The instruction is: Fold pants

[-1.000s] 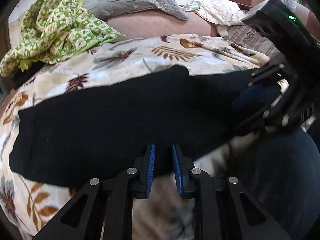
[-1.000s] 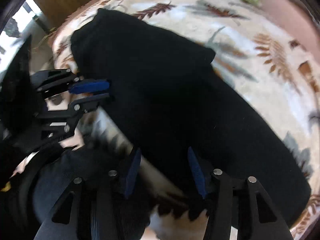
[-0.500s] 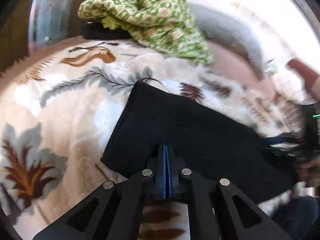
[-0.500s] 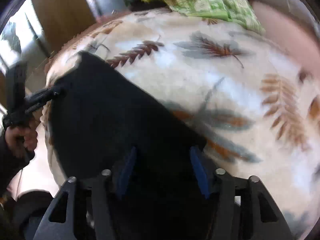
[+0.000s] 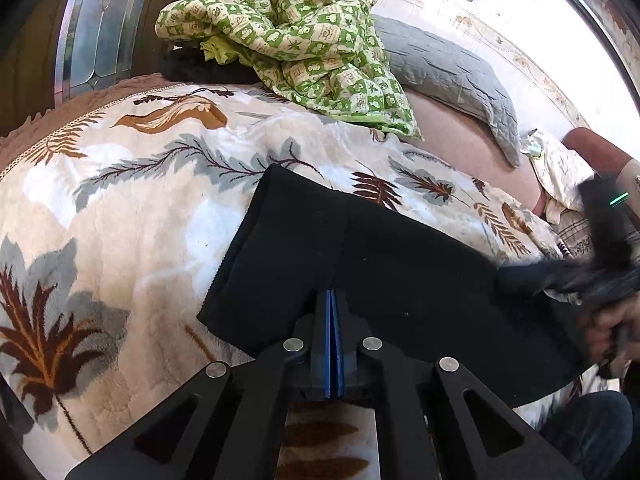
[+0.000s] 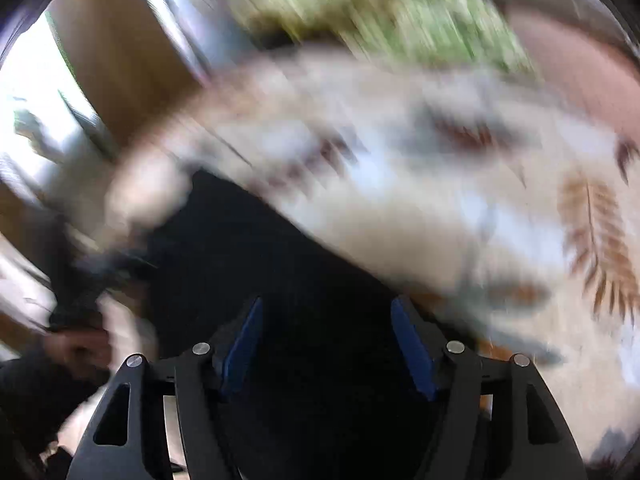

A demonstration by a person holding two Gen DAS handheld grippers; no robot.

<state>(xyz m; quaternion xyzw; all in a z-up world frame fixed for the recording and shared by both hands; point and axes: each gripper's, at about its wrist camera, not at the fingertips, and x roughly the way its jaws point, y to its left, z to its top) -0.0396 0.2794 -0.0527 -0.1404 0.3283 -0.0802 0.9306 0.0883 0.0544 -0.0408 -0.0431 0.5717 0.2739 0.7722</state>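
Note:
Black pants (image 5: 400, 272) lie folded in a long strip on a leaf-patterned blanket (image 5: 120, 220). My left gripper (image 5: 331, 300) is shut at the near edge of the pants' left end, blue pads pressed together on the cloth. The right gripper (image 5: 592, 276) shows blurred at the far right of the left wrist view, a hand (image 5: 612, 328) behind it. In the blurred right wrist view my right gripper (image 6: 326, 308) hangs over the pants (image 6: 248, 248) with its jaws opening. Black cloth lies under the gap, but the pads (image 6: 244, 340) do not press it.
A green checked quilt (image 5: 304, 40) and a grey pillow (image 5: 448, 76) lie at the back of the bed. A glass-panelled door (image 5: 96, 20) stands at far left. A jeans-clad leg (image 5: 592, 432) is at the bed's near right edge.
My left gripper swung to the pants' left end and closed, then held still. The right gripper moved along the pants, its jaws spread wider, and its view turned blurry.

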